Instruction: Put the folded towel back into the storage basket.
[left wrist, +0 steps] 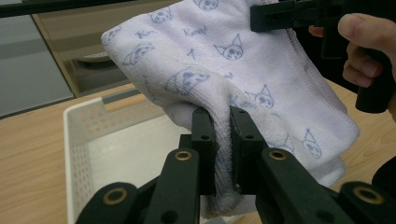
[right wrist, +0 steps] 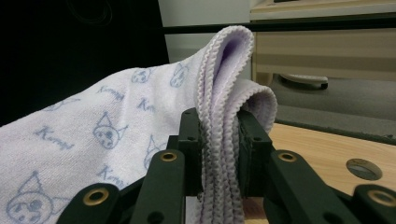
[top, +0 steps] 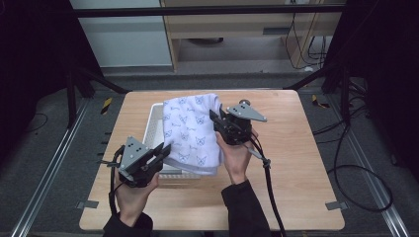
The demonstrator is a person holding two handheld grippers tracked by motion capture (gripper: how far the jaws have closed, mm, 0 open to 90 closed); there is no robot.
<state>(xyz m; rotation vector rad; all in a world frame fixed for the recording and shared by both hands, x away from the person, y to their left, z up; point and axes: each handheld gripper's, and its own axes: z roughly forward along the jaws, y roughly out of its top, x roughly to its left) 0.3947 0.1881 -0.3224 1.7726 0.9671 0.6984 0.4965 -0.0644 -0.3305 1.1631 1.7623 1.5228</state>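
Nearest the person, the left claw [top: 162, 150] is clamped on the near corner of a folded white towel [top: 190, 129] printed with small blue cat faces; in the left gripper view the plush cloth [left wrist: 224, 79] bunches between the jaws. The towel hangs over a white perforated basket [top: 154, 121] on the wooden table [top: 296, 163]. Farther off, the right claw [top: 214, 118] pinches the stacked hemmed edges [right wrist: 219, 140] at the far corner. The towel looks light, soft and limp, so it will likely sag between grips; corners and layered hems seem the surest holds.
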